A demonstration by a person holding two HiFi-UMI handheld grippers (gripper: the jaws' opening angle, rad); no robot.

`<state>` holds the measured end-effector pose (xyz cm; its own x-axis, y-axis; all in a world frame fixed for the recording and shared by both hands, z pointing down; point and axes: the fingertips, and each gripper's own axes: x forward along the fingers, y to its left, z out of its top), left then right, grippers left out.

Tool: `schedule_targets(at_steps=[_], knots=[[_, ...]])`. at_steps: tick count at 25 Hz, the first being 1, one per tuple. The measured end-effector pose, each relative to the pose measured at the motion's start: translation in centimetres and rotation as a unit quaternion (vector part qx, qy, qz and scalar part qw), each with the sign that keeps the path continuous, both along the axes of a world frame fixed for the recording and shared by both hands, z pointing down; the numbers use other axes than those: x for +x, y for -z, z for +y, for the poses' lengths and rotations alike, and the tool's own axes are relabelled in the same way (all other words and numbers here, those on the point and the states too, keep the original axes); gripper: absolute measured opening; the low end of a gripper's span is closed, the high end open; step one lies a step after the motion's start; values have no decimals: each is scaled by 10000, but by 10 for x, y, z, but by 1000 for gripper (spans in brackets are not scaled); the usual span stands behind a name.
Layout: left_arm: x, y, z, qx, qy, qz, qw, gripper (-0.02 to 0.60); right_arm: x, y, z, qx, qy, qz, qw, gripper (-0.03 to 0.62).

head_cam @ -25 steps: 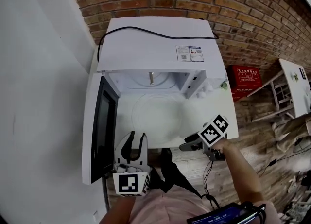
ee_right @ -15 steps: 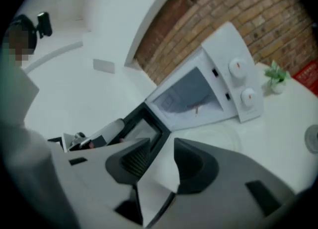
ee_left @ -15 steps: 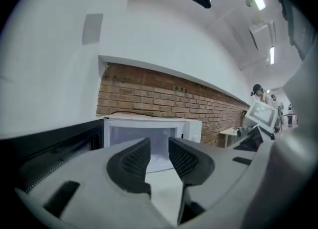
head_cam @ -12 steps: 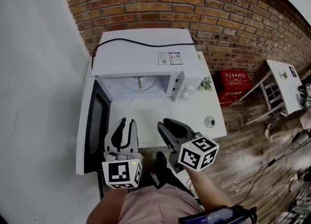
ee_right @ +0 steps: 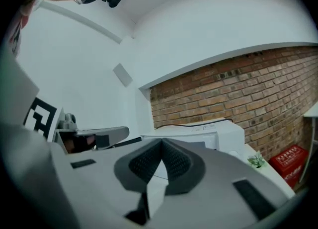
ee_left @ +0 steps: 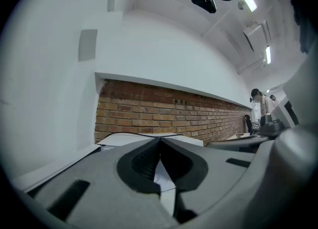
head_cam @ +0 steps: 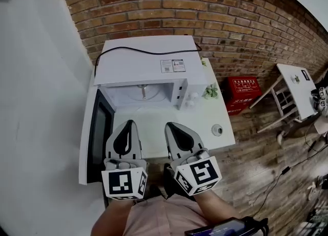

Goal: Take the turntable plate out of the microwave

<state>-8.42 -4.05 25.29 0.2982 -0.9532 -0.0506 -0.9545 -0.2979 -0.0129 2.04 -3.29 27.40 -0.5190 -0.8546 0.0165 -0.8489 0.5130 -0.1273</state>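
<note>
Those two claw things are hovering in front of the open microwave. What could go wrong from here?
1. The microwave door hangs open right beside the left gripper; a sideways swing could knock it.
2. The clear turntable plate seems to lie on the white table below the grippers, hard to see; a gripper coming down could strike it.
3. The right gripper could bump the small plant by the microwave.

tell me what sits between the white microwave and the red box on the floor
A small green plant on the white table, just right of the open white microwave, with the red box beyond; the head view shows it.
</note>
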Motion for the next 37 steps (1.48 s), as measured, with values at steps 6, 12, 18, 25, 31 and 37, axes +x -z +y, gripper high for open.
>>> schedule_targets(at_steps=[6, 12, 18, 25, 31, 37], knots=[[6, -3, 2, 4, -12, -74, 10000, 6, 4, -4, 0, 99, -105, 436, 9989, 5], [14, -8, 0, 12, -54, -98, 9999, 6, 10, -7, -4, 34, -97, 484, 9988, 3], [21, -10, -5, 35, -115, -133, 9998, 6, 17, -9, -8, 25, -165, 493, 9986, 3], [24, -16, -10, -43, -134, -140, 9998, 6, 19, -15, -13, -69, -119, 506, 9986, 3], [27, -20, -17, -61, -168, -167, 9997, 6, 20, -22, -17, -121, -96, 570, 9983, 3], [32, -21, -22, -55, -195, -192, 9996, 6, 24, -24, -22, -121, -132, 587, 9981, 3]])
